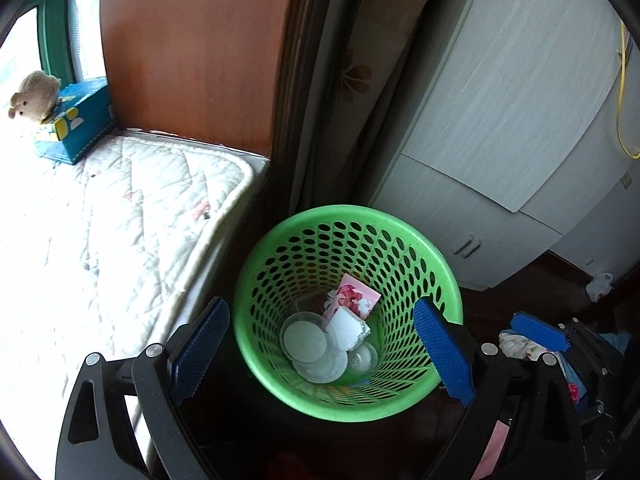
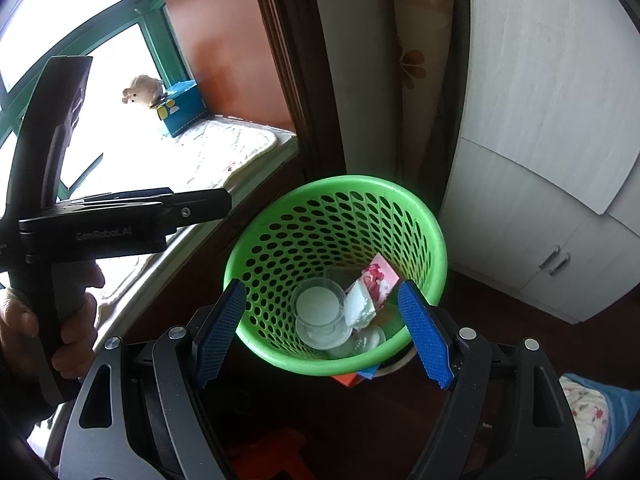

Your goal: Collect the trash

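A green perforated waste basket (image 1: 304, 236) stands on the dark floor; it also shows in the right wrist view (image 2: 280, 216). Inside lie clear plastic lids (image 1: 306, 338), a white foam piece (image 1: 346, 330) and a pink printed card (image 1: 354, 296); the right wrist view shows the lids (image 2: 320, 304), foam (image 2: 360, 306) and card (image 2: 378, 280). My left gripper (image 1: 324, 354) is open and empty above the basket's near rim. My right gripper (image 2: 324, 330) is open and empty above the basket too. The left gripper's body (image 2: 120, 220) shows at left in the right wrist view.
A quilted window-seat cushion (image 1: 100, 216) lies to the left with a blue box (image 1: 76, 120) and a plush toy (image 1: 34, 94). A white cabinet (image 1: 500, 120) stands behind right. A white bag (image 1: 599, 286) lies on the floor; floral cloth (image 2: 588, 412) lies at right. Something orange (image 2: 346, 379) lies under the basket.
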A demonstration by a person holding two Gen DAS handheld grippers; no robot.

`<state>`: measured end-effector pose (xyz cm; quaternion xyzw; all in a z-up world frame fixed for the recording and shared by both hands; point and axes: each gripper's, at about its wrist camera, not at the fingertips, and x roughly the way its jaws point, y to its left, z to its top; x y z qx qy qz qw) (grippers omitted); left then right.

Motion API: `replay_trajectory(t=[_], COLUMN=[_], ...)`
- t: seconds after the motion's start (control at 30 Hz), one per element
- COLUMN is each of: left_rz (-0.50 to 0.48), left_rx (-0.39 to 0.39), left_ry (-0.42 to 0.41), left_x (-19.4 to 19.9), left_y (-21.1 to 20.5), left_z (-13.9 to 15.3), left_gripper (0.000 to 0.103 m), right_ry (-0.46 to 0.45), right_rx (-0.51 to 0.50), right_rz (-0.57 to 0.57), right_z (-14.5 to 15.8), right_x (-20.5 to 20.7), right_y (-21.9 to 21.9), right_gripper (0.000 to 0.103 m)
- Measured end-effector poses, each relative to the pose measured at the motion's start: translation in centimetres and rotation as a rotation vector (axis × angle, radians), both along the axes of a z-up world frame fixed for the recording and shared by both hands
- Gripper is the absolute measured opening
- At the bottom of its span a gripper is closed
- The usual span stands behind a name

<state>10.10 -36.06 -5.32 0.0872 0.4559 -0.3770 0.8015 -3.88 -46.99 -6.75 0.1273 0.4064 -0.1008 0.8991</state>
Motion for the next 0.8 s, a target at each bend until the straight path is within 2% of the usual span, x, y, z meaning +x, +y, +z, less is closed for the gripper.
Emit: replay_trajectory(t=[0.53, 0.8], left_rz=[0.112, 0.18], left_rx=[-0.01, 0.011], left_ry=[-0.059, -0.122], left_x=[0.6, 0.9], left_y=[6.5, 10.5], left_z=[2.0, 3.0], left_gripper=[0.09, 0.09], right_ry=[-0.021, -0.027], right_rx=[0.002, 0.024], right_rz=[0.045, 0.06], right_z=[0.4, 0.4], right_x=[1.9, 3.0], right_y=[3.3, 4.9], right_gripper=[0.083, 0.083])
